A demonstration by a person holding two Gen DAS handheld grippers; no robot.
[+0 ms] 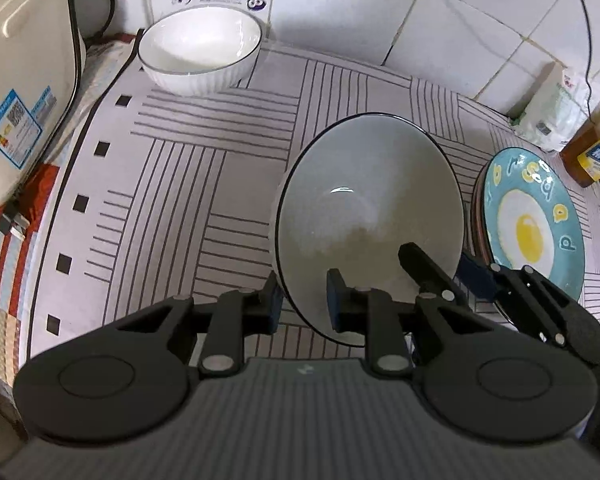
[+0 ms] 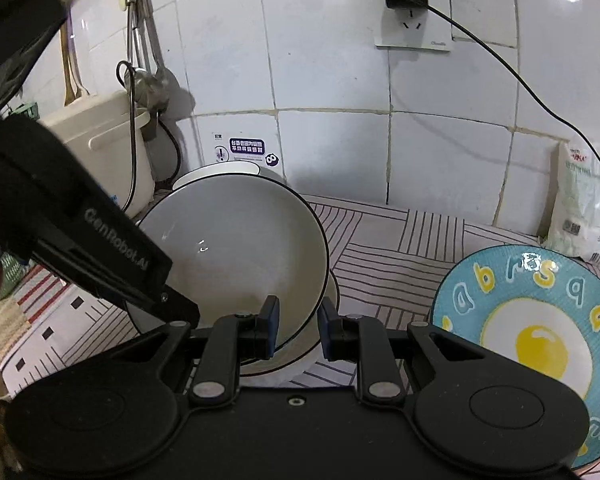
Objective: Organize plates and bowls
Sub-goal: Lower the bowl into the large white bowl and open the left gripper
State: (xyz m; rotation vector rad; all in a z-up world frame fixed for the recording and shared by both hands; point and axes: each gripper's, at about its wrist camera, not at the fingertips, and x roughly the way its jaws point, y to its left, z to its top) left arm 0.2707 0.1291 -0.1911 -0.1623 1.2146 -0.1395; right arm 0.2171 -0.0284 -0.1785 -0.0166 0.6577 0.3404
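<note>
**K:** Grey bowl [image 1: 370, 216] is pinched at its near rim by the left tool [image 1: 306, 298], one pad outside the wall, one inside. Bowl is tipped up on edge, off the bench [image 1: 188, 184]. Thin rim grip on glazed ceramic, so my worry is it pivots or slides out.

**M:** Right tool [image 2: 298, 328]?

**K:** Jaws spread, straddling the same bowl's rim on the opposite side, not clamped. In the right wrist view a second rim shows just beneath the grey bowl, so it may be lifting off another dish; can't tell for sure.

**M:** Neighbours?

**K:** Egg-print plate [image 1: 534, 220], on top of a small stack, sits just beside the bowl on the right. A swing that way knocks it. White ribbed bowl [image 1: 200, 50] is well apart at the back wall, likely the nesting target. A hard drop in there could chip both.
</note>
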